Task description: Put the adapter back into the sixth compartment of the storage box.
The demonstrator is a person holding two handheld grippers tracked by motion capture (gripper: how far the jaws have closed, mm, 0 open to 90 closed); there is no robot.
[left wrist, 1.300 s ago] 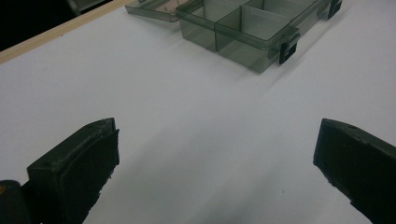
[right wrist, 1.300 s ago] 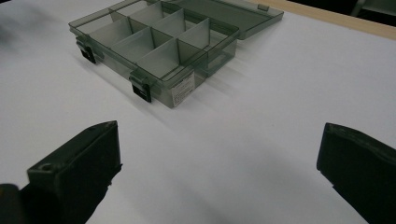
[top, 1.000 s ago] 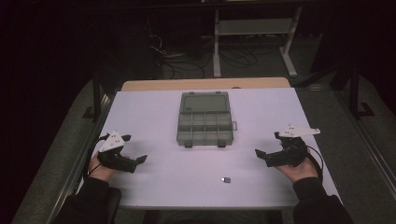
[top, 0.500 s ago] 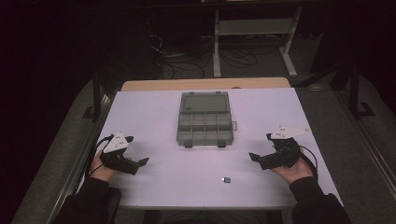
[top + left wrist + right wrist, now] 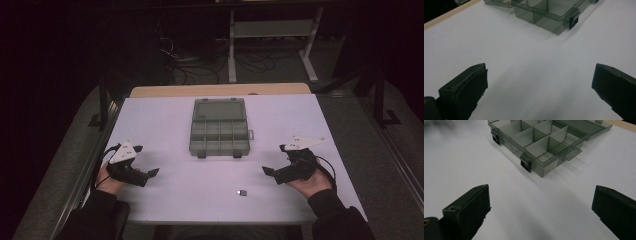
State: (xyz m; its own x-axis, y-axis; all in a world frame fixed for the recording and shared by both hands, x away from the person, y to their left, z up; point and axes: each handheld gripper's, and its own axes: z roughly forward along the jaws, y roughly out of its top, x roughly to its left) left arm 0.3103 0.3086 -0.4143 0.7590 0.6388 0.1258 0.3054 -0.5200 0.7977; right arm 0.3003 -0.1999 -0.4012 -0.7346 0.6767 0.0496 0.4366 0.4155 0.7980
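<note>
A clear grey compartment box (image 5: pixel 219 128) lies open at the middle of the white table, its lid folded back toward the far side. Its compartments look empty in the right gripper view (image 5: pixel 537 141), and one corner with a latch appears in the left gripper view (image 5: pixel 549 13). A small dark part (image 5: pixel 242 192) rests on the table near the front edge. My left gripper (image 5: pixel 152 173) is at the left, open, nothing between its jaws (image 5: pixel 537 85). My right gripper (image 5: pixel 267 171) is at the right, open and empty (image 5: pixel 541 205), a little right of the small part.
The white table top (image 5: pixel 165 125) has a wooden strip (image 5: pixel 220 90) along its far edge. Behind it stand a metal frame (image 5: pixel 272 45) and loose cables (image 5: pixel 185 65) on a dark floor. Rails run along both table sides.
Both hands have drawn inward toward the table's middle over the last second. The right gripper moved left, closer to the small part. Jaws stayed open.
</note>
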